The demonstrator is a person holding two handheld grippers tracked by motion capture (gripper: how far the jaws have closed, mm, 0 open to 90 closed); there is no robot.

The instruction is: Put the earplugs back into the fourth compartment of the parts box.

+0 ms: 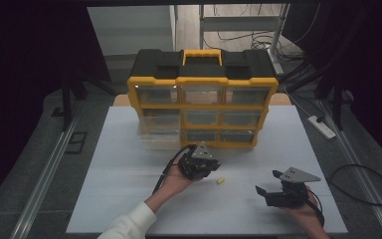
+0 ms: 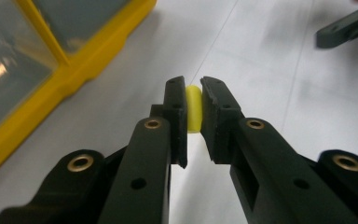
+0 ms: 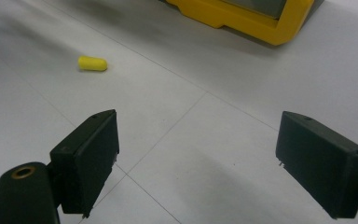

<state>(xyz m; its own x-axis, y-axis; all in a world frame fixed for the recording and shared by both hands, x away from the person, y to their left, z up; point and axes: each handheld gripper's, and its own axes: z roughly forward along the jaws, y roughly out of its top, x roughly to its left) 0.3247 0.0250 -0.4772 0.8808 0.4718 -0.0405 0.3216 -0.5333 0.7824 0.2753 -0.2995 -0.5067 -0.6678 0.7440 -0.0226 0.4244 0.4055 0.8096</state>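
**Yellow plug still loose on the table, pick-up not yet made**

High view: the yellow plug (image 1: 220,181) lies on the white table (image 1: 129,199), just beside the left tongs (image 1: 210,168) and well apart from the right tongs (image 1: 267,181); behind stands the yellow-and-black drawer organiser (image 1: 204,104), whose clear lower-left drawer (image 1: 156,137) looks pulled out; the likely job is to drop the plug into it, so I judge that grasp, carry and release all remain.

Left gripper view: the left tongs (image 2: 193,93) are almost clenched, with a narrow slit between the jaws; the plug (image 2: 193,109) shows in that slit, which alone would pass for a grip; a corner of the organiser (image 2: 74,70) sits at the left.

Right gripper view: this settles it; the plug (image 3: 92,63) rests alone on the table, with nothing touching it, so the left tongs grasp nothing; the right tongs (image 3: 196,140) are released, spread wide and empty; the organiser's base (image 3: 242,18) lies beyond.
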